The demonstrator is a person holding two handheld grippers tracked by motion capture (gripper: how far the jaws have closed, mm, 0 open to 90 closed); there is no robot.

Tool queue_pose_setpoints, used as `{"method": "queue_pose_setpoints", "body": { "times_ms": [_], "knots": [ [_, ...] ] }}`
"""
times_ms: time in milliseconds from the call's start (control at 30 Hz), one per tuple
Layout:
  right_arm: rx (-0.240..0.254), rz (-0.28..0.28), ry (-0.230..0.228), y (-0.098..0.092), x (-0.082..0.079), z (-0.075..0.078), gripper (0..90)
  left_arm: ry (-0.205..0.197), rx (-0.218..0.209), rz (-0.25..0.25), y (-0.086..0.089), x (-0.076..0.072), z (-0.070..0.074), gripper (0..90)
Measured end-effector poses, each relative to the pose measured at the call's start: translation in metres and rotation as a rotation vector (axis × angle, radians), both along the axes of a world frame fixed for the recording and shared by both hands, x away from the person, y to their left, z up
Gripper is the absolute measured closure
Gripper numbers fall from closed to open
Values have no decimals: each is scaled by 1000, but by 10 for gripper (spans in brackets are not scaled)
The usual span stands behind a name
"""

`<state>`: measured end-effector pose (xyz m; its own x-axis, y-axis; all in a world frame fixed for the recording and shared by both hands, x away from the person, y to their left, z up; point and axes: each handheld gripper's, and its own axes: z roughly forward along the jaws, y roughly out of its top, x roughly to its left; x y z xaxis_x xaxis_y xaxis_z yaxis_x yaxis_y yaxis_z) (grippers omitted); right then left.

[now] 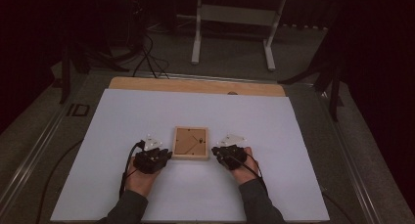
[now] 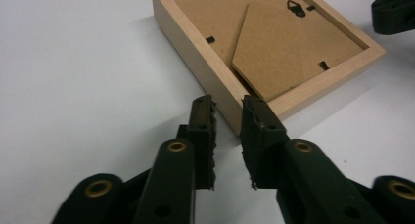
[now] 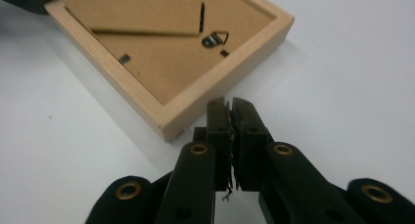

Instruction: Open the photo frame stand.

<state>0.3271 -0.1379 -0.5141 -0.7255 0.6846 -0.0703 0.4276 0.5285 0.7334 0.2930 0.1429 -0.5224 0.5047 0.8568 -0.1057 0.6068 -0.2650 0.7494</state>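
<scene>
Frame point(image 1: 191, 143) lies between left hand-held gripper point(image 1: 161, 154) and right hand-held gripper point(image 1: 219, 151).

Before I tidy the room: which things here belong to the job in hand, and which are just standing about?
In use:
picture frame, lying face down
left claw
right claw
white sheet

Just about:
white stand
floor cables

Pale wood picture frame point(image 1: 190, 143) with brown backing, white table sheet point(image 1: 122, 116), black tools.
</scene>
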Motion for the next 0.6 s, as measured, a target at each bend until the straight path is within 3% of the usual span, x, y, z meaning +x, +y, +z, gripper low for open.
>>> {"method": "queue_pose_setpoints", "body": {
  "times_ms": [133, 300, 600],
  "knots": [
    [25, 32, -28, 3, -5, 3, 890, -44, 3, -9, 0, -2, 5, 666],
    [35, 54, -21, 8, -8, 2, 896, -76, 4, -21, -4, -3, 9, 628],
    [62, 70, -10, 11, -10, 2, 896, -83, 11, -49, -13, 0, 14, 572]
  ]
}}
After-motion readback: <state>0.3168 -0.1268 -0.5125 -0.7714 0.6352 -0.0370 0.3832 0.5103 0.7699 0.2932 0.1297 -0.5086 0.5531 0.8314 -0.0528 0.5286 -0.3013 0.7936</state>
